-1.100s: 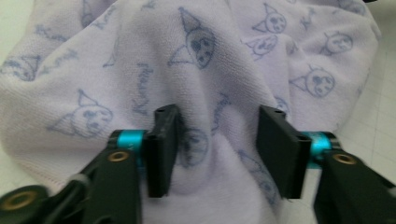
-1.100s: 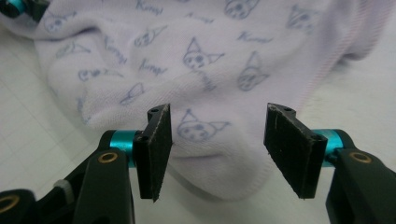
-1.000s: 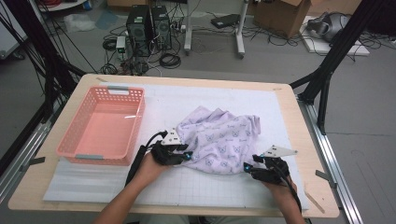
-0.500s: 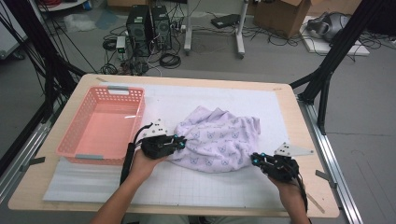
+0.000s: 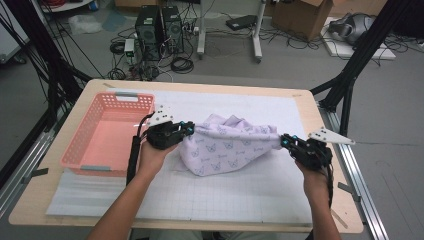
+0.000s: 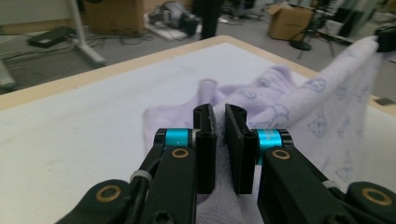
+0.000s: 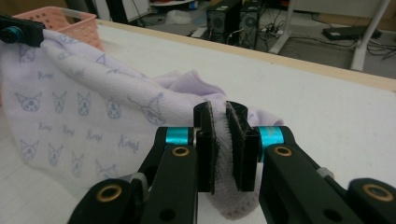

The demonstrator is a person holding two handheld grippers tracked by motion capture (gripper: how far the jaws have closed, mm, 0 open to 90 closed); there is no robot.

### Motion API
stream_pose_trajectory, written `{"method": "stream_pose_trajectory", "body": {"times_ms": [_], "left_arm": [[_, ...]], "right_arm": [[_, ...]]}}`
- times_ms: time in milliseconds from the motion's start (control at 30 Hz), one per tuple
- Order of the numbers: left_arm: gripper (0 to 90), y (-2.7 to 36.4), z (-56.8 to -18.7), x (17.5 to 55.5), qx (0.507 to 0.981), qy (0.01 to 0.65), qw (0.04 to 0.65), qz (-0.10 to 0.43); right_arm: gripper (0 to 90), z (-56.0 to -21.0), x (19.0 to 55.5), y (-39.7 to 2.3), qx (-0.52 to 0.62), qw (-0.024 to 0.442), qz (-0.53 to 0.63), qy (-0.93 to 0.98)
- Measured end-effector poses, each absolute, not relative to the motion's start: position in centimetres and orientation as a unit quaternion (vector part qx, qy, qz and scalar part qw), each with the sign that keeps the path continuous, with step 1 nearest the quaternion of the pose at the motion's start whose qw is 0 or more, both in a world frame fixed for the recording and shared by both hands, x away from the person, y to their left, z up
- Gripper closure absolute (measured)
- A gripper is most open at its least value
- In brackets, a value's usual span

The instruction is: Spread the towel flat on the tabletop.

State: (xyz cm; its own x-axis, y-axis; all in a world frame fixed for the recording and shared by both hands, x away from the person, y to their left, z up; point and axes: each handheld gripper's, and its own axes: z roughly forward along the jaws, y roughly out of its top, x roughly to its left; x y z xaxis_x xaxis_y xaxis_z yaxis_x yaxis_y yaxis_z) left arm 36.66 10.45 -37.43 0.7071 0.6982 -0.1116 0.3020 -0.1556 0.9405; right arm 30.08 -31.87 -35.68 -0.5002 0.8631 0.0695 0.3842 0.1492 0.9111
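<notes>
A lilac towel printed with small cat faces hangs stretched between my two grippers, its lower part sagging onto the white mat. My left gripper is shut on the towel's left corner, next to the basket. My right gripper is shut on the right corner. In the left gripper view the jaws pinch lilac cloth; in the right gripper view the jaws pinch a bunched edge of the towel. Both pairs of jaws have just been closing on the cloth.
A pink plastic basket with nothing in it stands at the left of the table, close to my left hand. The wooden table edge runs along the far side. Computer towers, cables and black frame legs stand on the floor beyond.
Both grippers have risen and moved apart, left towards the basket and right towards the table's right edge. The towel, which lay crumpled on the mat, is now lifted and pulled taut between them.
</notes>
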Motion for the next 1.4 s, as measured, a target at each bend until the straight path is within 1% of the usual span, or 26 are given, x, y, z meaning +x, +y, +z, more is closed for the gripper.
{"method": "stream_pose_trajectory", "body": {"times_ms": [233,367,433,467,500,533,600,667,833,900,933,1000,1200,1333,1367,1400], "left_arm": [[82.6,10.8,-39.7,39.3,0.734,0.385,0.521,0.204],[82.5,10.8,-40.8,40.3,0.73,0.405,0.514,0.198],[81.7,10.6,-41.1,40.4,0.732,0.405,0.511,0.197],[80.0,10.5,-41.2,40.4,0.73,0.407,0.515,0.193],[74.3,10.5,-41.1,40.4,0.727,0.409,0.518,0.189],[67.1,10.6,-41.1,40.4,0.727,0.409,0.524,0.172],[59.0,10.4,-40.9,40.0,0.73,0.404,0.53,0.151],[49.4,10.4,-40.7,39.4,0.731,0.396,0.537,0.144],[39.6,10.4,-40.7,37.6,0.74,0.376,0.54,0.139],[38.1,10.2,-40.9,37.0,0.758,0.365,0.523,0.139],[35.7,10.2,-40.9,36.7,0.762,0.361,0.519,0.144],[36.7,10.4,-41.0,36.2,0.756,0.359,0.526,0.15],[35.8,11.0,-41.4,34.6,0.757,0.347,0.532,0.153],[35.3,11.0,-42.2,33.9,0.769,0.346,0.52,0.138],[35.4,10.9,-42.5,33.8,0.778,0.342,0.512,0.128],[37.8,10.8,-42.8,33.6,0.782,0.338,0.51,0.118]], "right_arm": [[81.4,-36.5,34.4,-29.6,0.453,0.261,0.452,0.723],[81.4,-37.3,36.8,-28.8,0.457,0.266,0.434,0.729],[81.4,-37.7,37.8,-28.5,0.46,0.269,0.42,0.735],[81.4,-37.8,38.2,-28.4,0.462,0.267,0.415,0.737],[81.3,-38.0,38.4,-28.3,0.462,0.268,0.413,0.737],[81.0,-38.2,38.6,-28.2,0.463,0.267,0.412,0.738],[80.2,-38.5,38.7,-28.4,0.469,0.258,0.409,0.739],[77.9,-38.7,38.7,-28.6,0.474,0.25,0.406,0.74],[63.2,-37.7,37.6,-29.3,0.47,0.254,0.421,0.733],[62.0,-37.2,36.7,-29.6,0.464,0.261,0.43,0.729],[61.8,-37.1,36.4,-29.7,0.458,0.265,0.433,0.73],[61.3,-37.0,35.4,-30.1,0.452,0.268,0.436,0.73],[61.4,-37.7,32.3,-31.6,0.427,0.267,0.447,0.739],[61.3,-39.3,30.5,-32.3,0.416,0.248,0.448,0.752],[61.4,-39.5,30.3,-32.3,0.415,0.245,0.446,0.754],[61.3,-40.0,29.9,-32.2,0.408,0.238,0.446,0.76]]}}
